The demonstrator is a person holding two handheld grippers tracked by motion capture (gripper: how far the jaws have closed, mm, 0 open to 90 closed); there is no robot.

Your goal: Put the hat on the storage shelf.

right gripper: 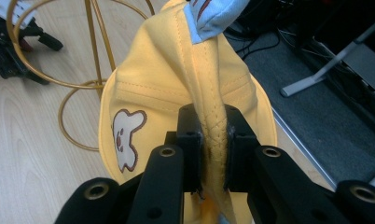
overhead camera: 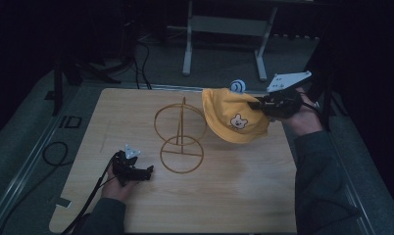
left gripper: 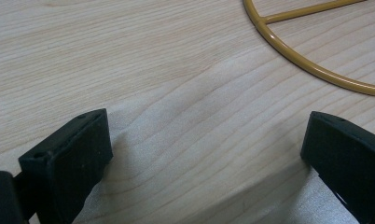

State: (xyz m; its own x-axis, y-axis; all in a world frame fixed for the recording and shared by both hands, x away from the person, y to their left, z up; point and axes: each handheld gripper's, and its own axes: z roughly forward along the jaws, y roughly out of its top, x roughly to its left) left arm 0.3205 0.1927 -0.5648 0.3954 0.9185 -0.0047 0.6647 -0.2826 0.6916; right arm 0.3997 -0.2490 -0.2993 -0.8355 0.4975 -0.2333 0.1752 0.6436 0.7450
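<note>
Hat (overhead camera: 234, 120) hangs at the far right of the worktop (overhead camera: 234, 196), its brim pinched in the right tool (right gripper: 212, 154), just right of the wire stand (overhead camera: 180, 139). That thin fold could slip free, or the swinging cloth could snag and tip the stand (the left tool (left gripper: 204, 154), jaws wide and holding nothing, rests on the worktop near the stand's base ring and isn't bracing it).

yellow hat (overhead camera: 234, 120) | bear patch on front; brim pinched; hanging beside gold wire stand (overhead camera: 180, 137)
</note>
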